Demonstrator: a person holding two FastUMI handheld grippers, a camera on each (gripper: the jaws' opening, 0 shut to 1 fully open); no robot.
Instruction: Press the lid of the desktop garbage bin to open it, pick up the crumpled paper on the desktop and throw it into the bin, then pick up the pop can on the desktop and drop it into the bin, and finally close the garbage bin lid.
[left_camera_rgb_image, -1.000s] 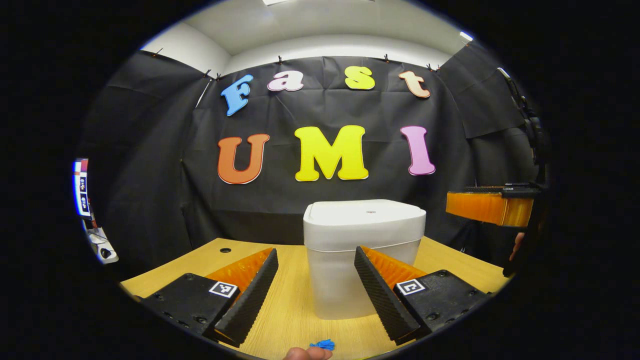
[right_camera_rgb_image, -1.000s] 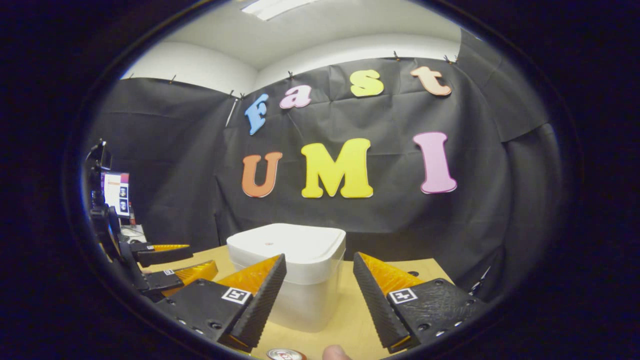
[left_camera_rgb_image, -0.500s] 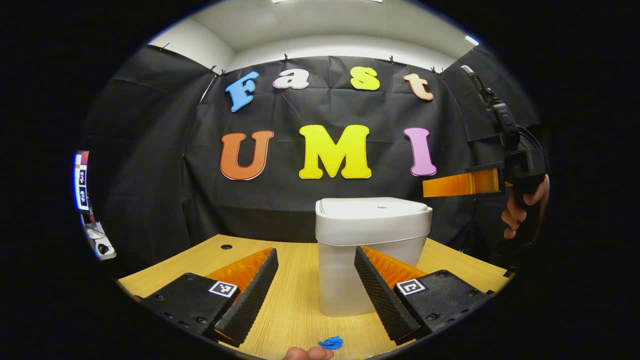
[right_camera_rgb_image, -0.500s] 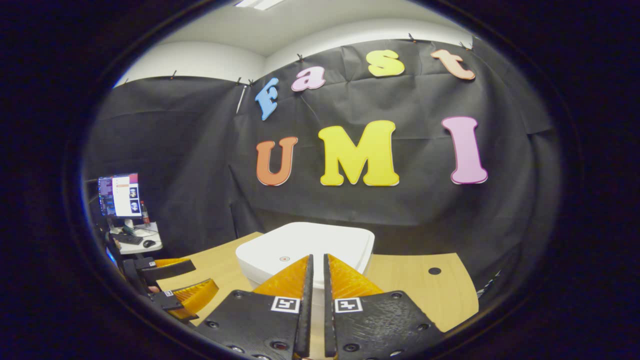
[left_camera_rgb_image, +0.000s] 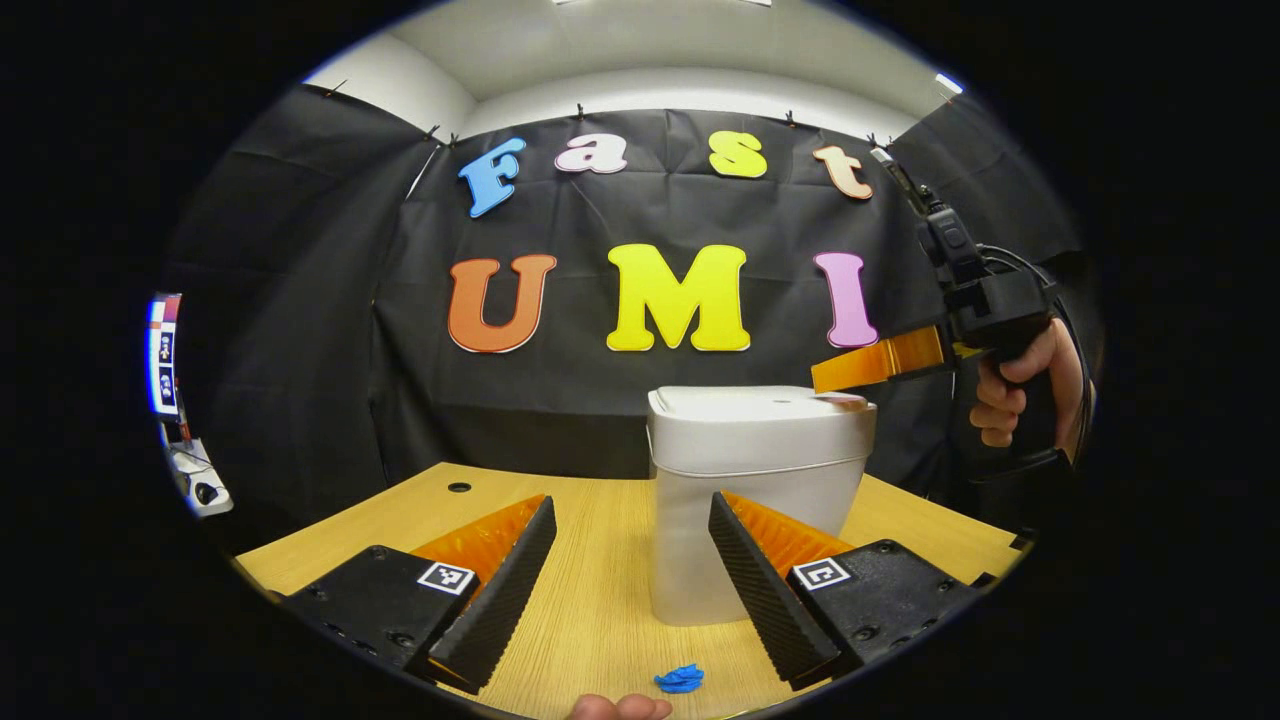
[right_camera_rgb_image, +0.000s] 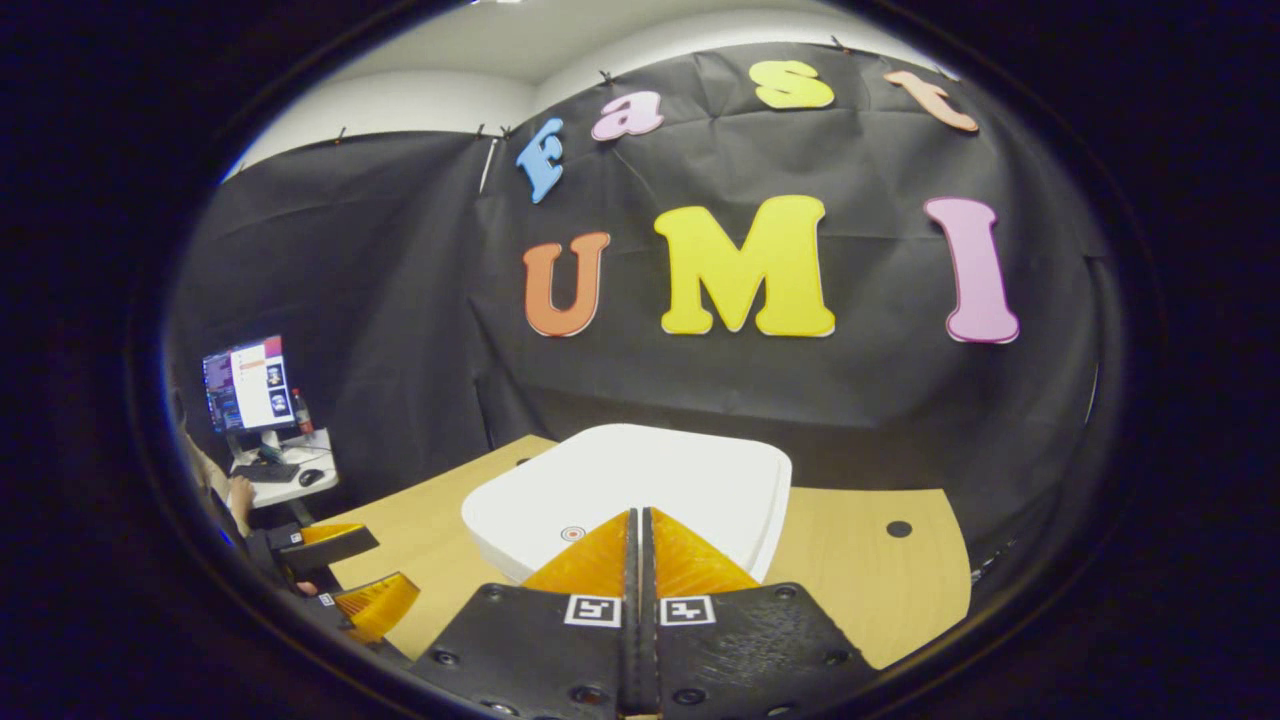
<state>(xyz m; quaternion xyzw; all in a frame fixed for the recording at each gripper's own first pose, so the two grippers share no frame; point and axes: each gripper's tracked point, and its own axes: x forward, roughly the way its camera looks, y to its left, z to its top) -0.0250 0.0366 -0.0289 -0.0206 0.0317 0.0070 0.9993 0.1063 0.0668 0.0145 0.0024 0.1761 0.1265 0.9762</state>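
The white desktop bin (left_camera_rgb_image: 752, 520) stands on the wooden table (left_camera_rgb_image: 590, 520) with its lid (left_camera_rgb_image: 760, 404) down. My left gripper (left_camera_rgb_image: 632, 545) hovers open in front of the bin, nothing between its fingers. A small blue crumpled paper (left_camera_rgb_image: 680, 678) lies on the table just below it. My right gripper (left_camera_rgb_image: 822, 378), held by a hand (left_camera_rgb_image: 1020, 385), reaches in from the right, its tip just over the lid's right part. In the right gripper view, the right gripper (right_camera_rgb_image: 637, 516) is shut and points down at the lid (right_camera_rgb_image: 690, 475), near a small round mark (right_camera_rgb_image: 572, 533). Contact with the lid is unclear.
The table (right_camera_rgb_image: 860, 580) has a cable hole (right_camera_rgb_image: 898, 528) behind the bin and another (left_camera_rgb_image: 459, 487) at the far left. My left gripper (right_camera_rgb_image: 345, 575) shows low at the left of the right gripper view. A side desk with a monitor (right_camera_rgb_image: 245, 385) stands beyond the table's left edge.
My right gripper has shut its fingers and moved up and forward, from in front of the bin to over its lid. The left gripper has drifted slightly left and stays open.
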